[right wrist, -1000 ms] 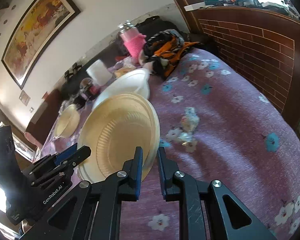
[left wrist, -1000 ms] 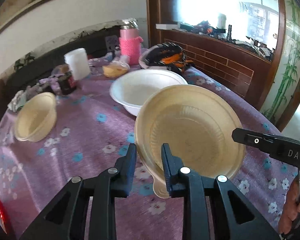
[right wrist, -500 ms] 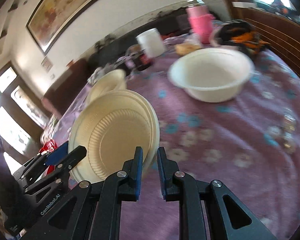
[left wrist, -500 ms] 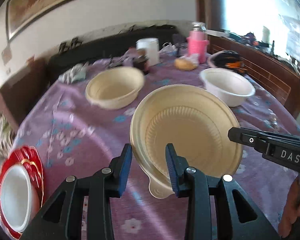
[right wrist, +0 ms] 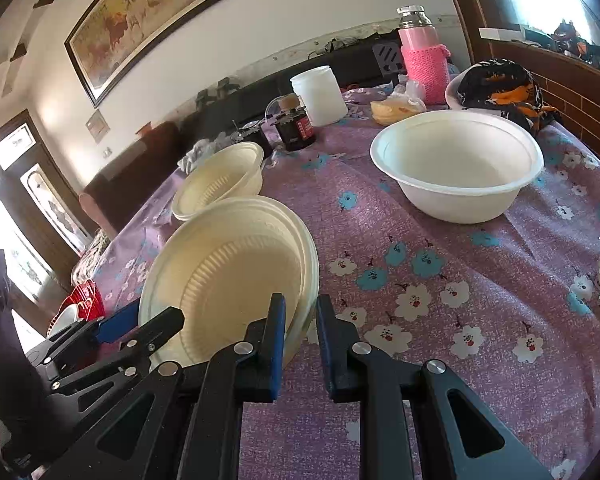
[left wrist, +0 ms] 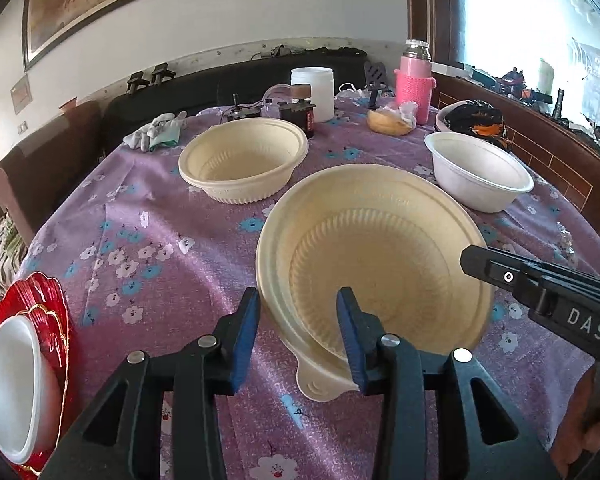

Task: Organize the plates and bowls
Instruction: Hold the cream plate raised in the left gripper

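Note:
A cream bowl (left wrist: 380, 256) is tilted above the purple flowered tablecloth (left wrist: 148, 248); it also shows in the right wrist view (right wrist: 236, 276). My right gripper (right wrist: 300, 320) is shut on its rim. My left gripper (left wrist: 298, 320) is open, its fingers either side of the bowl's near rim without pinching it. A second cream bowl (left wrist: 244, 158) sits on the table beyond, and a white bowl (left wrist: 480, 176) sits to the right. A white bowl on red plates (left wrist: 24, 352) lies at the left edge.
At the back of the table stand a white jar (left wrist: 313, 88), a pink flask (left wrist: 414, 80), a dark small jar (left wrist: 302, 114), bread in a bag (left wrist: 390, 122), grey gloves (left wrist: 154, 136) and a black-orange cloth (left wrist: 476, 120). A brick-faced ledge (left wrist: 560, 160) runs along the right.
Both grippers swung left with the cream bowl, bringing the second cream bowl and red plates into view. My left gripper's jaws have opened off the rim; the right one still holds it.

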A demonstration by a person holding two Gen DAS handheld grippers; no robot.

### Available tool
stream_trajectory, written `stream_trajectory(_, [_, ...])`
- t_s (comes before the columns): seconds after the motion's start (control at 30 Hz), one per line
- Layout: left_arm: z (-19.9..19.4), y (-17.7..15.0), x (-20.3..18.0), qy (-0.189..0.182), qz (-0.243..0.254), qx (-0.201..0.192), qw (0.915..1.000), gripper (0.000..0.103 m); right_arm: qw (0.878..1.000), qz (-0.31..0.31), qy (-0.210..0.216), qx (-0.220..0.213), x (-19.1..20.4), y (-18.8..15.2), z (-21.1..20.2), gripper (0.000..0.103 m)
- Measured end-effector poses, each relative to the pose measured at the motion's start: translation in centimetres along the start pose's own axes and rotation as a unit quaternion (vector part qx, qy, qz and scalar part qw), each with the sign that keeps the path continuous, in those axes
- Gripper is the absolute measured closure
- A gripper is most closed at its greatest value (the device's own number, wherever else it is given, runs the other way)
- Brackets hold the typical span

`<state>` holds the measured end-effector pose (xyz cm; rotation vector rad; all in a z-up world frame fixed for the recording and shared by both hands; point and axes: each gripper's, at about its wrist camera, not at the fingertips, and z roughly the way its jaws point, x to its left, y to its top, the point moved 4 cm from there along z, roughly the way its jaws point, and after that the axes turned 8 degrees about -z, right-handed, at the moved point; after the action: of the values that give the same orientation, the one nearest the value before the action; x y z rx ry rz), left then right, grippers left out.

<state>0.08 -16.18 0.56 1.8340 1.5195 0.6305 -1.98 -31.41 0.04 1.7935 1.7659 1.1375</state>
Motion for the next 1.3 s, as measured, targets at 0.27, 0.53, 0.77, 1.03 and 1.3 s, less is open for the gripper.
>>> stream_trajectory(0.27, [0.0,0.0,0.0,0.003,0.002,-0.004,1.0000,0.064,1.000,-0.003,0.003,0.003,0.0,-0.2,-0.1,0.085])
stream_trajectory(0.53, [0.0,0.0,0.2,0.005,0.000,-0.007,1.0000,0.064,1.000,-0.027,-0.005,-0.006,0.9,-0.2,-0.4,0.085])
stream_trajectory(0.77, [-0.1,0.0,0.0,0.008,0.004,-0.010,0.9999,0.064,1.000,-0.026,-0.003,-0.014,1.0,-0.2,-0.8,0.085])
stream_trajectory(1.03, [-0.2,0.0,0.0,0.008,0.005,-0.013,0.9999,0.064,0.999,-0.033,-0.008,-0.022,1.4,-0.2,-1.4,0.085])
stream_trajectory(1.3, [-0.2,0.1,-0.1,0.011,0.006,-0.015,0.9998,0.064,0.998,-0.046,-0.019,-0.031,1.8,-0.1,-1.8,0.085])
